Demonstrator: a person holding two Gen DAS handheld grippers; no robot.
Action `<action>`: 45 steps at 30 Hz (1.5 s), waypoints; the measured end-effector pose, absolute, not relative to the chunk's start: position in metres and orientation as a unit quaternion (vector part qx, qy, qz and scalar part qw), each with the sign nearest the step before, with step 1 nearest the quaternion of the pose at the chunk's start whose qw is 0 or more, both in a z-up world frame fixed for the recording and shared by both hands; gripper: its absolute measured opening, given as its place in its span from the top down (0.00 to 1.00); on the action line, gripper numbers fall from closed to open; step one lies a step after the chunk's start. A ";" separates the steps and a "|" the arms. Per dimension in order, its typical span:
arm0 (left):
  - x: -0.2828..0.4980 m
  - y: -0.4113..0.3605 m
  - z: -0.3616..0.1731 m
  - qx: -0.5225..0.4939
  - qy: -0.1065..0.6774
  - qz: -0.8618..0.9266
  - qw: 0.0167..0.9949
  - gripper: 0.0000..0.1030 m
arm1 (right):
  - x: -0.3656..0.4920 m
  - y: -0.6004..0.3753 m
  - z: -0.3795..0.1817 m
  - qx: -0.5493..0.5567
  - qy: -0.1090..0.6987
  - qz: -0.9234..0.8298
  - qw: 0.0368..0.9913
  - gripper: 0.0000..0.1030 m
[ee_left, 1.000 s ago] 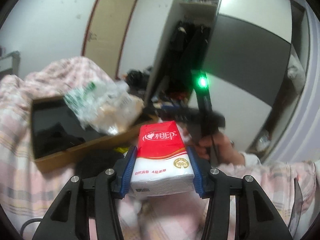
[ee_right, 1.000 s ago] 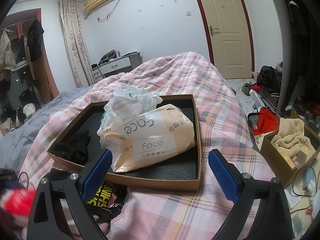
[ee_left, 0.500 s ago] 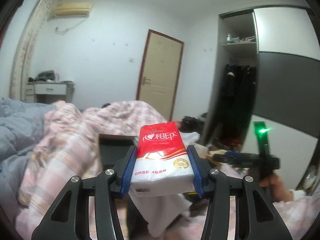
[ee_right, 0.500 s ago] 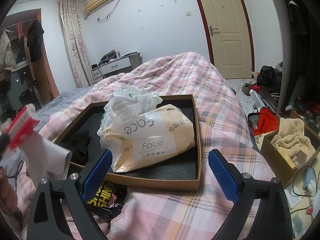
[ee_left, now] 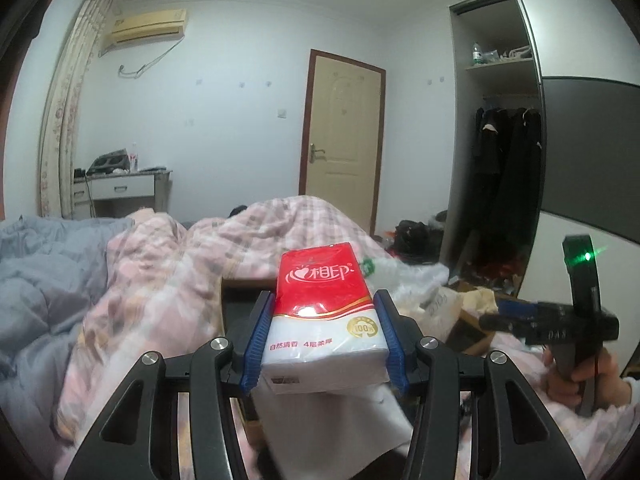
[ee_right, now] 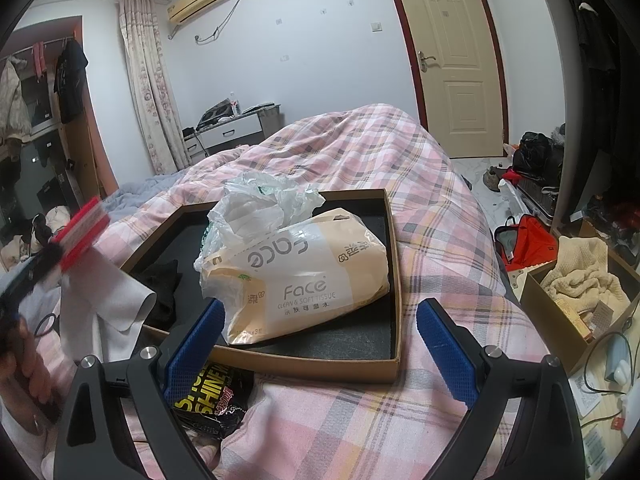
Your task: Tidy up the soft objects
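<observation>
Red and white plastic wraps the tissue pack (ee_left: 326, 312), which the left tool (ee_left: 323, 334) holds clamped between its two blue pads, lifted above the bed (ee_left: 168, 288). A white cloth (ee_left: 320, 420) hangs beneath the pack. In the right wrist view the same pack (ee_right: 82, 232) shows at the left edge, blurred, with the white cloth (ee_right: 108, 304) draping down just beside the near left corner of a shallow cardboard tray (ee_right: 316, 366).

The tray rests on the pink plaid bedcover (ee_right: 432, 240) in the middle of the bed. Inside it lies a large beige pack of Face tissue (ee_right: 304, 276), tilted, with a crumpled white plastic bag (ee_right: 268, 204) on its far end. A black garment (ee_right: 164, 284) sits in the tray's left part.

The right tool (ee_right: 320, 340) hovers over the tray's near edge with its pads wide apart and nothing between them. A black snack packet (ee_right: 212, 404) lies on the bedcover just in front of the tray, under the tool's left finger.

On the floor off the bed's right edge, a cardboard box (ee_right: 560, 312) holds a cream knitted fabric (ee_right: 588, 276).
</observation>
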State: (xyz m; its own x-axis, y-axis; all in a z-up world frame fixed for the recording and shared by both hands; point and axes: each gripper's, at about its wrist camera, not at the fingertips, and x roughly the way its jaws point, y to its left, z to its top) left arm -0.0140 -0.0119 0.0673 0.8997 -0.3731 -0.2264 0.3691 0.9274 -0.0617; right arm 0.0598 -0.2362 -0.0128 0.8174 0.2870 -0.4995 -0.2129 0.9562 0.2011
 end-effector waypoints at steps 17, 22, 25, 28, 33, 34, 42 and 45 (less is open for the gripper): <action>0.035 -0.024 0.061 0.011 0.181 -0.180 0.967 0.55 | 0.059 -0.239 -0.012 0.071 0.272 0.131 0.951 0.06; 0.042 -0.037 0.034 0.032 0.217 -0.186 0.958 0.54 | 0.059 -0.239 -0.012 0.071 0.272 0.131 0.951 0.06; 0.045 -0.039 0.024 0.030 0.235 -0.181 0.954 0.52 | 0.059 -0.239 -0.012 0.072 0.273 0.131 0.951 0.06; 0.042 -0.037 0.018 0.021 0.244 -0.173 0.954 0.37 | 0.060 -0.238 -0.013 0.072 0.273 0.131 0.950 0.06; 0.033 -0.023 0.014 -0.002 0.228 -0.147 0.962 0.21 | 0.060 -0.238 -0.013 0.072 0.273 0.131 0.950 0.06; 0.031 -0.021 0.013 -0.007 0.223 -0.146 0.964 0.20 | 0.060 -0.238 -0.013 0.073 0.273 0.131 0.950 0.06; 0.018 -0.011 0.016 -0.022 0.179 -0.130 0.975 0.19 | 0.054 -0.233 -0.011 0.061 0.259 0.136 0.954 0.06; 0.017 -0.002 0.017 -0.040 0.173 -0.125 0.976 0.19 | 0.046 -0.221 -0.007 0.031 0.243 0.153 0.957 0.06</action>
